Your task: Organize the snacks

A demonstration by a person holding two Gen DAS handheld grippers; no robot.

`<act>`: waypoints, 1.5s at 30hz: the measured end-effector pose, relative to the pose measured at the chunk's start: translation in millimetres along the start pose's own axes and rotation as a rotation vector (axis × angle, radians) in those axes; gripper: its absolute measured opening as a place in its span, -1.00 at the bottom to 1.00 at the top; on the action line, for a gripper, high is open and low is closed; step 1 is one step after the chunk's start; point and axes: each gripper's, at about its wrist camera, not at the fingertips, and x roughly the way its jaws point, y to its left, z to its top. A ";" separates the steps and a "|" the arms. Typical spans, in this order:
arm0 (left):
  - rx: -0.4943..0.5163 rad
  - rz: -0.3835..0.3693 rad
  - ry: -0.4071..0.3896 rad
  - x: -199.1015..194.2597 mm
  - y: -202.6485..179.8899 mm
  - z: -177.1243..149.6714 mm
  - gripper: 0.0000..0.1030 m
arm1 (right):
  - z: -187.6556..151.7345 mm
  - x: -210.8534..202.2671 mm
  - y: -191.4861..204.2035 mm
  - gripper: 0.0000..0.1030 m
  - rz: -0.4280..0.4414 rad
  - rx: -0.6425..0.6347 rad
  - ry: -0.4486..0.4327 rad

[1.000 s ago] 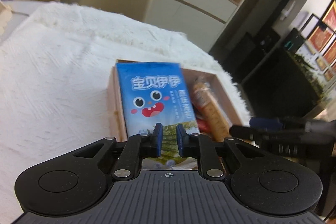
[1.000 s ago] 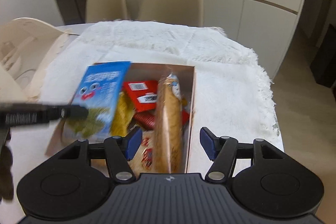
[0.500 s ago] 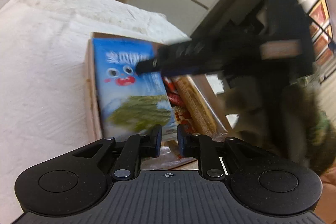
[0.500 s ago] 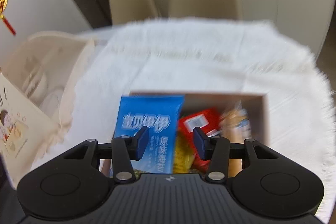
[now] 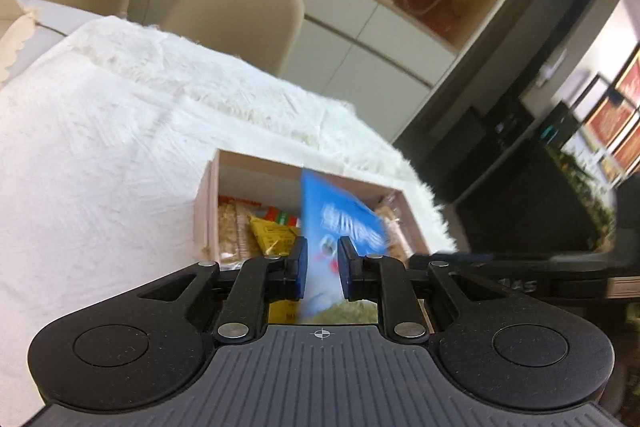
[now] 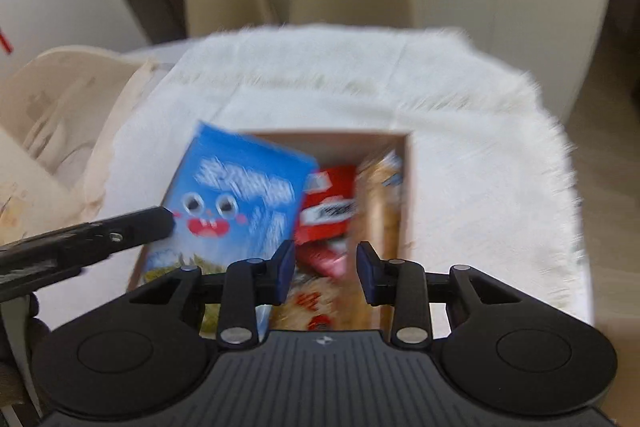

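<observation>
Left wrist view:
Left gripper (image 5: 322, 269): I see my jaws pinching the blue snack packet (image 5: 344, 223), which stands on edge above the box (image 5: 206, 203).
Box contents: a yellow packet (image 5: 274, 237) and a biscuit pack (image 5: 229, 227) lie inside, to the left of the blue one.
Setting: the box sits on a white cloth (image 5: 100, 131).

Right wrist view:
Right gripper (image 6: 325, 273): my jaws are closing, nothing pressed between them; they hover above the box (image 6: 408, 187).
Blue snack packet (image 6: 236, 195): tilted over the box's left side, the left gripper's finger (image 6: 128, 225) at its edge.
Other snacks: a red packet (image 6: 330, 203) and a long tan packet (image 6: 382, 203) lie inside.

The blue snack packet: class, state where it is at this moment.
The blue snack packet stands in the box, on its left side in the right wrist view, beside the red packet, gripped by the left gripper.
</observation>
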 end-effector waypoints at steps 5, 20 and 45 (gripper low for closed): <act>0.009 0.010 0.081 11.7 -4.6 -8.7 -0.62 | 5.2 18.0 -1.6 -0.35 -0.015 0.019 0.032; 0.042 0.131 0.028 -21.1 5.8 -7.8 -0.62 | 1.9 30.7 31.7 -0.47 0.134 -0.038 0.062; 0.126 0.341 -0.055 -101.3 -34.8 -212.9 -0.62 | -220.9 -51.5 32.2 0.62 0.017 -0.066 -0.134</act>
